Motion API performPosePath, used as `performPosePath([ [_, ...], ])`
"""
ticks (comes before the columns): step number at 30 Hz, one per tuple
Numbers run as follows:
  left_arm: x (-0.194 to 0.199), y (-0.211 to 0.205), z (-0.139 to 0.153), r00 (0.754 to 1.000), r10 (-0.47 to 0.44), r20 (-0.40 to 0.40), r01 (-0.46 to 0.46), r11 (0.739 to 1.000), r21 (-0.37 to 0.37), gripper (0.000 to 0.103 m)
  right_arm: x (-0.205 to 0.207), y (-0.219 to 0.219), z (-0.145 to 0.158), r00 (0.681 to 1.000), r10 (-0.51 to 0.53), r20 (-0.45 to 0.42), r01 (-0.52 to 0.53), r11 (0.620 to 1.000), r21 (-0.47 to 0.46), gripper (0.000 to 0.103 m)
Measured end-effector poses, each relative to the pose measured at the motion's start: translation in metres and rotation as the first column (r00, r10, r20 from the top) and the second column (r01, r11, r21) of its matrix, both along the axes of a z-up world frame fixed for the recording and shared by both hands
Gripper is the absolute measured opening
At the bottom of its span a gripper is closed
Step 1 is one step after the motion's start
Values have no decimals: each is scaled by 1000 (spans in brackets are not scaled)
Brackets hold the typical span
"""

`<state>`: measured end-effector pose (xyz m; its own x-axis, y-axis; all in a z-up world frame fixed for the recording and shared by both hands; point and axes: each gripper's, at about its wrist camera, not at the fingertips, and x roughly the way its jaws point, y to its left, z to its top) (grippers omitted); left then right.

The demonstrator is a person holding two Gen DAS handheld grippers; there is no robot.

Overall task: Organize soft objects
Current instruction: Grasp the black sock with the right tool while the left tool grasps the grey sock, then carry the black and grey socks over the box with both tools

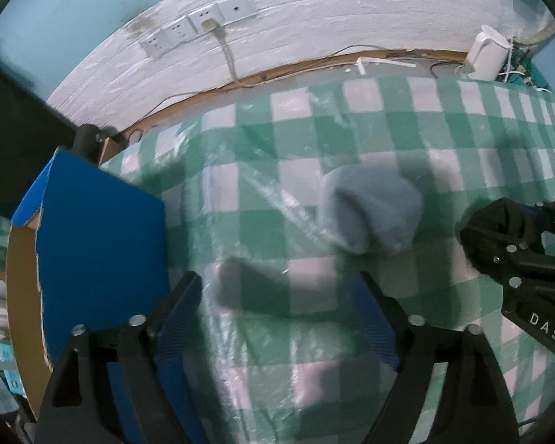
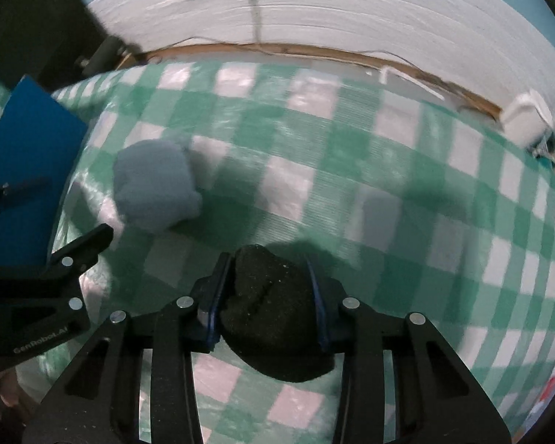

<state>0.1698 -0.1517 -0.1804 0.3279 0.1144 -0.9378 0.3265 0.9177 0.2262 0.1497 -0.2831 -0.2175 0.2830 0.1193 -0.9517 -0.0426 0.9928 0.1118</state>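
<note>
A light blue soft bundle lies on the green-and-white checked cloth; it also shows in the right wrist view. My left gripper is open and empty, hovering over the cloth just short of the bundle. My right gripper is shut on a black soft bundle, held above the cloth to the right of the blue one. The right gripper and its black bundle also show at the right of the left wrist view.
A blue cardboard box with an open flap stands at the left edge of the table, also in the right wrist view. A white wall with sockets and a cable runs behind. A white device sits at the back right.
</note>
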Motion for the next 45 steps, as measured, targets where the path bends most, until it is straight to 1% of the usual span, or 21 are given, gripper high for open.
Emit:
performPosePath([
  [3,1,-10,2,1000,-26,9,26,1000,-18,89,-4,-15,4,999,-42,4,42,999,18,37],
  [5,2,-20,3,999,-50,14,51,999,-15,89,-8,-22,5,998,-60,9,60,998,28,37],
  [10,9,-43,-1,995,-89,39,87,995,42,90,-16,-29,8,997,-80,20,79,996,43,37],
  [16,19,-59,-13,993,-112,33,108,990,94,90,-22,-38,10,995,-99,26,97,993,61,37],
  [22,28,-65,-16,993,-114,18,113,991,67,90,-29,-42,12,993,-112,27,110,991,70,38],
  [23,29,-66,-16,993,-115,20,114,992,61,86,-28,-43,12,993,-114,27,112,991,71,38],
  [24,30,-67,-15,993,-116,23,115,992,53,76,-28,-43,12,993,-116,27,114,991,72,38],
  [25,31,-67,-14,993,-117,27,116,992,40,70,-28,-44,11,993,-119,26,117,990,74,38],
  [26,31,-67,-13,993,-117,28,117,993,26,55,-29,-45,11,992,-123,26,121,990,74,38],
  [27,31,-66,-12,993,-116,28,116,993,7,45,-29,-46,11,992,-125,24,123,990,74,38],
  [28,32,-66,-12,993,-115,20,115,993,-12,44,-28,-46,10,992,-126,23,124,990,73,38],
  [29,32,-64,-12,994,-111,5,111,993,-35,40,-29,-46,11,992,-127,24,125,989,73,38],
  [30,33,-63,-12,995,-104,-8,104,993,-54,32,-28,-46,11,992,-125,25,123,990,73,38],
  [33,33,-56,-12,996,-86,-1,85,992,-88,26,-30,-47,12,992,-122,31,120,990,74,38],
  [38,29,-47,-9,996,-87,-13,84,988,-129,23,-32,-45,16,991,-125,41,121,990,74,38],
  [43,18,-37,-4,996,-84,-24,79,981,-179,22,-33,-40,25,992,-115,58,111,991,72,38],
  [45,14,-33,-2,996,-84,-25,77,979,-188,22,-34,-38,28,992,-112,62,108,992,70,38],
])
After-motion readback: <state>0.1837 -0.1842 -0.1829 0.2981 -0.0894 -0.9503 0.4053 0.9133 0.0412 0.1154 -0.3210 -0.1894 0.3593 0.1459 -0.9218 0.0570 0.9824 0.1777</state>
